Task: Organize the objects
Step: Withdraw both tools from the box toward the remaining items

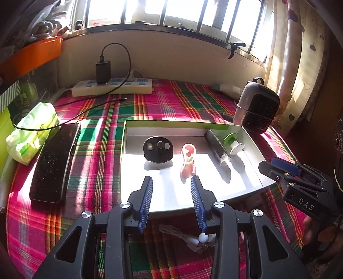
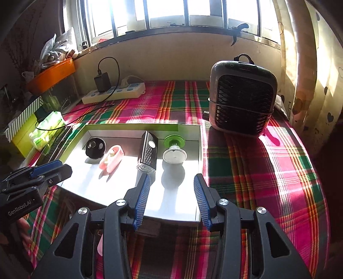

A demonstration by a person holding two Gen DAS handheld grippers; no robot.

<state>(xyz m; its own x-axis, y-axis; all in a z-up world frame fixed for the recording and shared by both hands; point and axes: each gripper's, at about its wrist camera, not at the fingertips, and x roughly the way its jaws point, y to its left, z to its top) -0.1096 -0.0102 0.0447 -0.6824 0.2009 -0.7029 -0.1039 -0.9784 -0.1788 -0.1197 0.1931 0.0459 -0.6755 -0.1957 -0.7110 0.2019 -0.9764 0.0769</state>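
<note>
The left gripper (image 2: 42, 171) read "GenRobot.AI", the right gripper (image 1: 278, 169) "DAS"; both hung spread, empty, over the box (image 1: 253, 148).

A lived-in home room: a plaid cloth (image 2: 246, 171) covers the counter under a barred window (image 2: 167, 12), heart-print curtain (image 2: 310, 75) at 3 o'clock, power strip (image 1: 111, 87) at 11 o'clock.

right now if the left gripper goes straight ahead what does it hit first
Most likely the pink and red case lying in the white box: it sits just beyond the open fingers of the left gripper, slightly toward the right one. Depth is uncertain.
</note>
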